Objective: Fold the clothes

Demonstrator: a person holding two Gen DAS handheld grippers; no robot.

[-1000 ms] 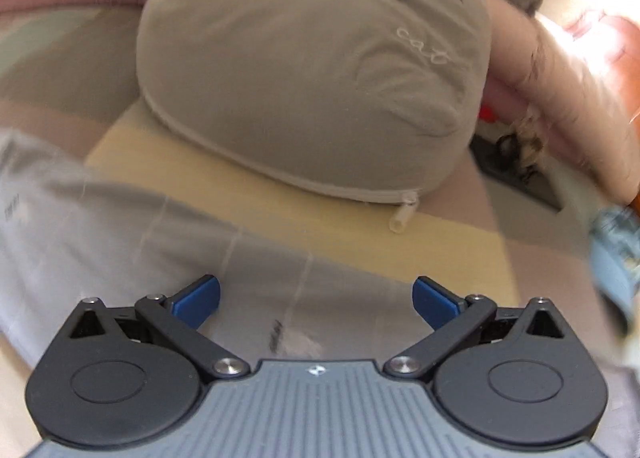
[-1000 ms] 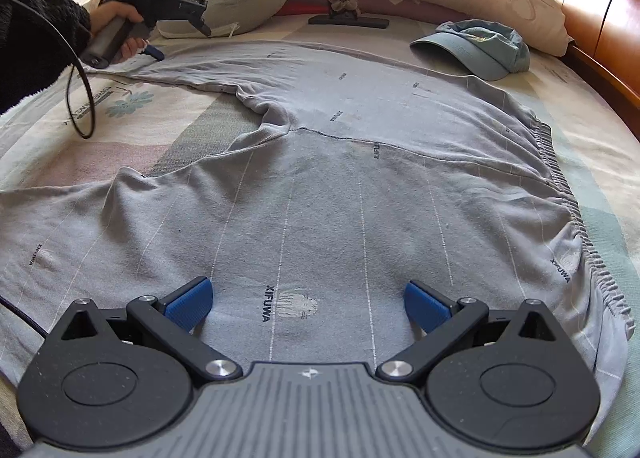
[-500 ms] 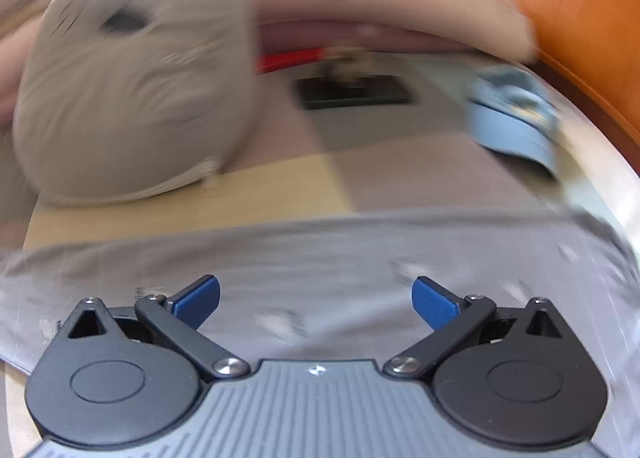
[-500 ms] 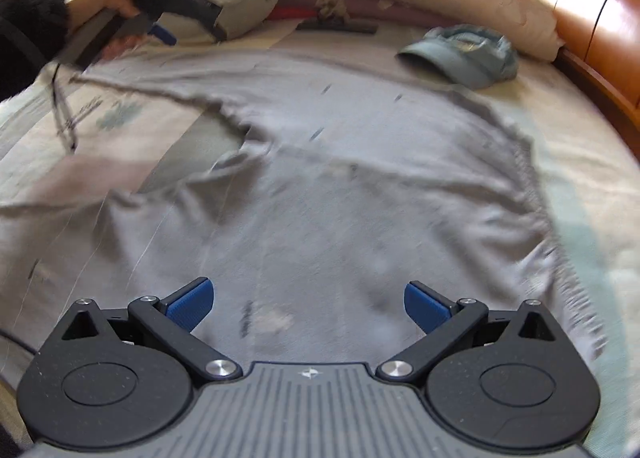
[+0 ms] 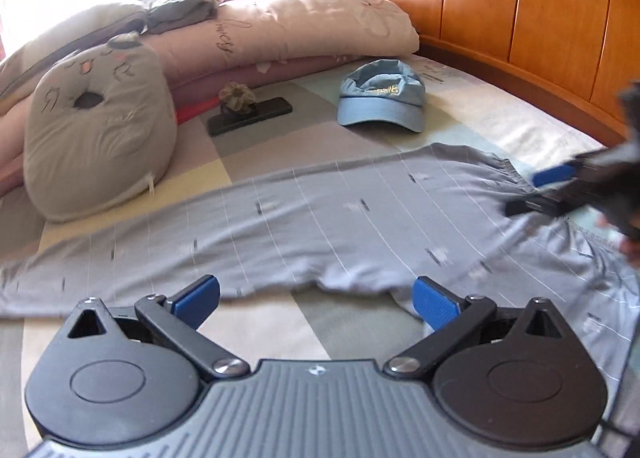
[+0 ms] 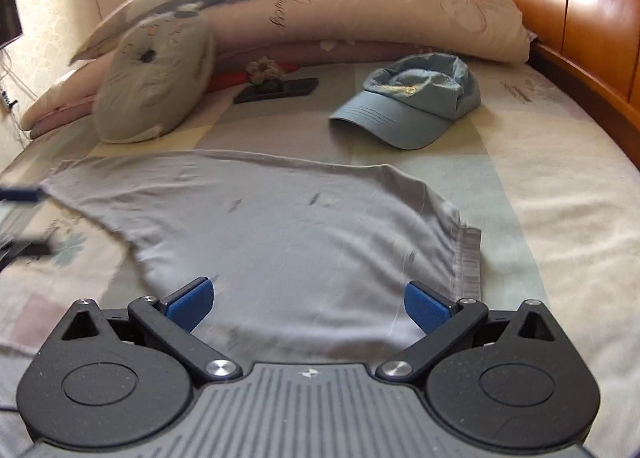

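both grippers have swung round within the last second: the left gripper (image 5: pixel 316 300) now faces the headboard, the right gripper (image 6: pixel 306 304) has moved up toward the elastic waistband. both gape wide, holding nothing. the grey pyjama trousers (image 5: pixel 340 226) lie spread on the bed from nine to three o'clock, blue cap (image 6: pixel 416 98) at one; likely lining up a fold.

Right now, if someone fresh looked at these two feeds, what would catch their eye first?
Probably the grey trousers spread flat across the bed, filling the middle of both views, with both grippers open above them: the left gripper near the crotch edge, the right gripper over the waist end. Behind them, a blue cap sits toward the wooden headboard, and a grey cat-face cushion leans on the pillows.
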